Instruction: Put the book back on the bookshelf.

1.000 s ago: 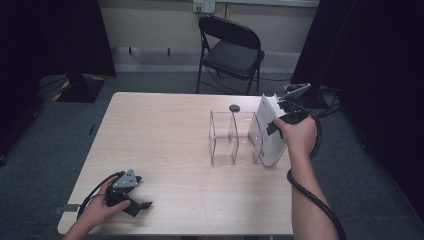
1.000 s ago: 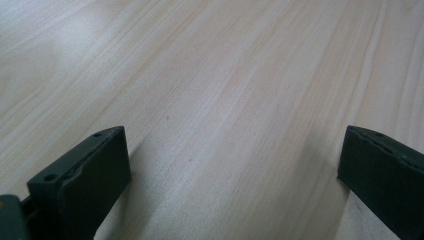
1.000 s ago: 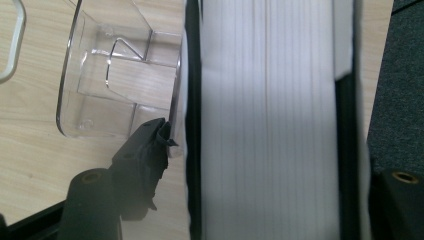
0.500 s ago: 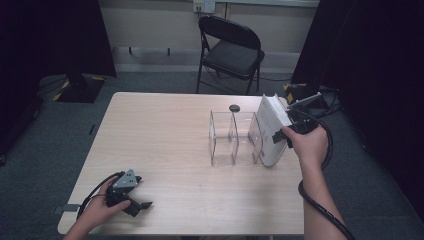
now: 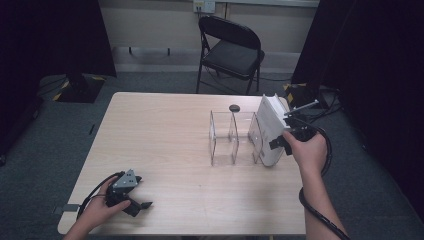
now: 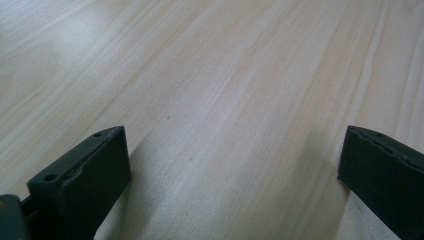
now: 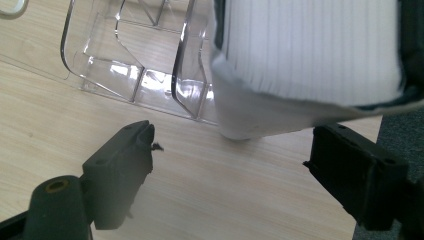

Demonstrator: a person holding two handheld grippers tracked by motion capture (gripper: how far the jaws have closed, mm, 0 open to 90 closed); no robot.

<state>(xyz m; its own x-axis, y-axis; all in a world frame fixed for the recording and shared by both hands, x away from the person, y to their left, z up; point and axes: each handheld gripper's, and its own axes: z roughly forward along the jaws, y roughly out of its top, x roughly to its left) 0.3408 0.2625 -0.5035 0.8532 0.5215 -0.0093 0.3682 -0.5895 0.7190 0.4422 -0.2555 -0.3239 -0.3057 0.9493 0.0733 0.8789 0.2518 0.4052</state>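
Note:
A clear plastic rack [image 5: 232, 137] with upright dividers stands right of the table's middle. A white book-like block [image 5: 270, 130] leans in its rightmost slot, tilted to the right. My right gripper [image 5: 280, 142] hovers just right of the block's lower end, and its jaws have just been opening. In the right gripper view they stand wide apart [image 7: 250, 165] with nothing between them, while the block [image 7: 310, 50] and the rack [image 7: 130, 65] lie just beyond the tips. My left gripper [image 5: 140, 207] rests at the table's front left, open over bare wood [image 6: 235, 165].
A small dark disc [image 5: 233, 107] lies on the table behind the rack. A black folding chair [image 5: 232, 47] stands beyond the far edge. The right table edge [image 5: 295, 165] runs close under my right hand. Dark curtains hang on both sides.
My right hand has drawn back to the right and toward the near edge, away from the white block, which stays leaning in the rack. The left hand has kept still.

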